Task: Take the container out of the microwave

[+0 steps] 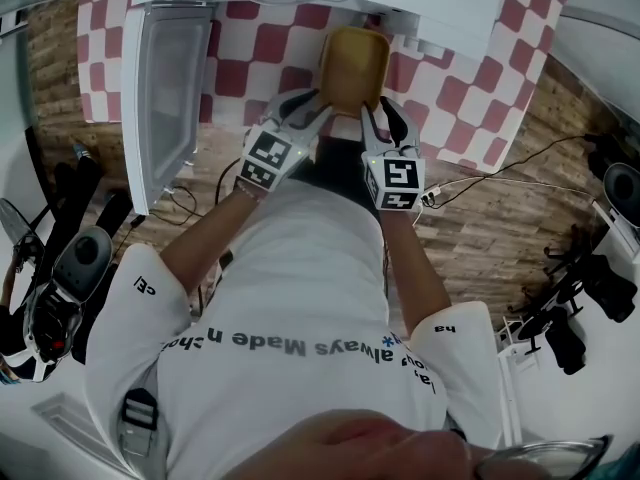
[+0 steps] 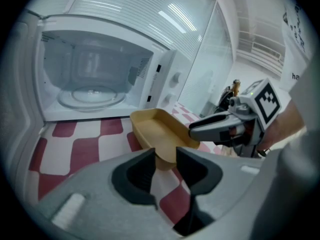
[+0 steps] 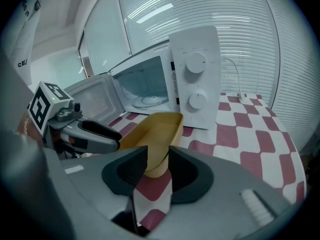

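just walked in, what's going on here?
A person holds a gripper in each hand. The left gripper and the right gripper are each clamped on the near end of an empty tan container. It is already out of the microwave, whose door is open, with only the glass turntable inside. The container sits over the red-and-white checked tablecloth in front of it. I can't tell whether it is touching the cloth.

container [image 1: 353,66]: matt tan (plastic-looking) | microwave [image 3: 197,49]: smooth white | floor [image 1: 500,218]: wood
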The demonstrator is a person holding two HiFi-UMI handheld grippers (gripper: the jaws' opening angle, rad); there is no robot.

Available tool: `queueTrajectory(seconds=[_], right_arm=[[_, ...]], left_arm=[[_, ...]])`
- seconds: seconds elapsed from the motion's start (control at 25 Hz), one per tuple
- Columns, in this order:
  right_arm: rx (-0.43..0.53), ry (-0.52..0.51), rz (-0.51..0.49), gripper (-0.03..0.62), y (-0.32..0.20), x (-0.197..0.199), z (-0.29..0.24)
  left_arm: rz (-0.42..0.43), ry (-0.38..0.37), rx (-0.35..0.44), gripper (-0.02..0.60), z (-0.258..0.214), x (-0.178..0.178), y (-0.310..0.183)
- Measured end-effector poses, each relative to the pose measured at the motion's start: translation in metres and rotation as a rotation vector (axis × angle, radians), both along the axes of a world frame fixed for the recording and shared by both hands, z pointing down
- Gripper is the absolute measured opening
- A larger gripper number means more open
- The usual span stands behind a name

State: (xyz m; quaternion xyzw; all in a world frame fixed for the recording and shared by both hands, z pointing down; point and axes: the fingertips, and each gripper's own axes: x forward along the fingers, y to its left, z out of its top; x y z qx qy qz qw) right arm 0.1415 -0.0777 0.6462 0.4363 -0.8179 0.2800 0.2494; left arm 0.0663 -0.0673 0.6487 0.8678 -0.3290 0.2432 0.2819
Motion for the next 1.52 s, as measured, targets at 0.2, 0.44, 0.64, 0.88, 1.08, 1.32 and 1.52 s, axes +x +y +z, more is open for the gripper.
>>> queueTrajectory(seconds=[0.2, 0.44, 0.64, 0.88, 1.08, 1.32, 1.52], right_arm=[[-0.013, -0.001, 0.005, 0.13, 0.003, 0.004, 0.009], [-0.032, 0.002, 0.016, 0.13, 0.006, 0.009, 0.019], [-0.046, 0.006, 0.017, 0.13, 0.007, 0.011, 0.027], [-0.058, 0.011, 0.021, 0.13, 0.009, 0.012, 0.035], [-0.059, 0.021, 0.027, 0.133, 0.008, 0.012, 0.038], [-0.037, 0.073, 0.065, 0.127, 0.006, 0.025, 0.029], [0.028, 0.065, 0.063, 0.12, 0.003, 0.028, 0.002]], left_arm=[[0.006, -0.012, -0.009, 0.132, 0.009, 0.004, 0.002], [0.014, -0.024, -0.017, 0.132, 0.018, 0.009, 0.004], [0.02, -0.03, -0.024, 0.132, 0.024, 0.011, 0.005], [0.016, -0.038, -0.027, 0.132, 0.03, 0.012, 0.006], [-0.001, -0.034, -0.024, 0.132, 0.031, 0.012, 0.005], [-0.062, -0.037, -0.007, 0.155, 0.024, 0.001, 0.0], [-0.067, -0.022, 0.033, 0.155, 0.001, -0.005, -0.002]])
